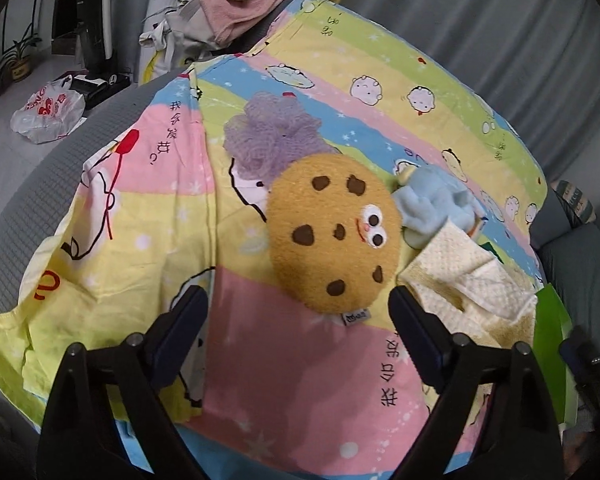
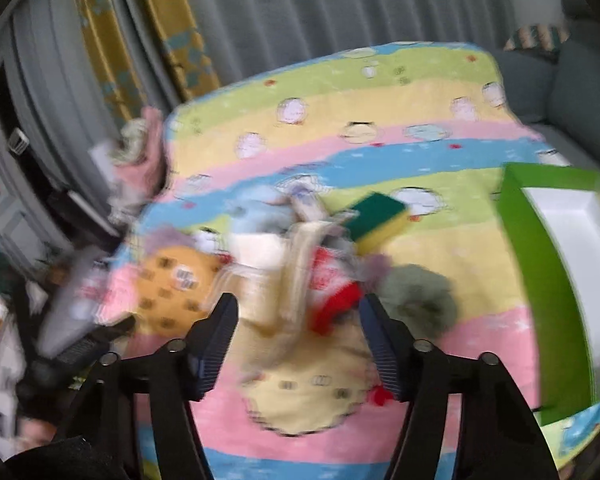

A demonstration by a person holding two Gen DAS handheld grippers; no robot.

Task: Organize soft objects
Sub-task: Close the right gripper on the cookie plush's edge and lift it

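Soft objects are heaped on a striped cartoon sheet; a green box is seen empty.

In the left wrist view, the left gripper [image 1: 298, 306] is held with jaws wide apart above the sheet [image 1: 148, 208], and nothing is gripped; the cookie plush [image 1: 334, 232] lies just beyond the fingertips, touching a purple bath pouf [image 1: 270, 136], a light blue cloth [image 1: 434, 210] and a cream waffle towel [image 1: 460, 276]. In the blurred right wrist view, the green box [image 2: 536, 276] shows only its white inside. The right gripper [image 2: 298, 316] is partly open and empty, above the pile; a green-yellow sponge [image 2: 378, 216] lies further back.
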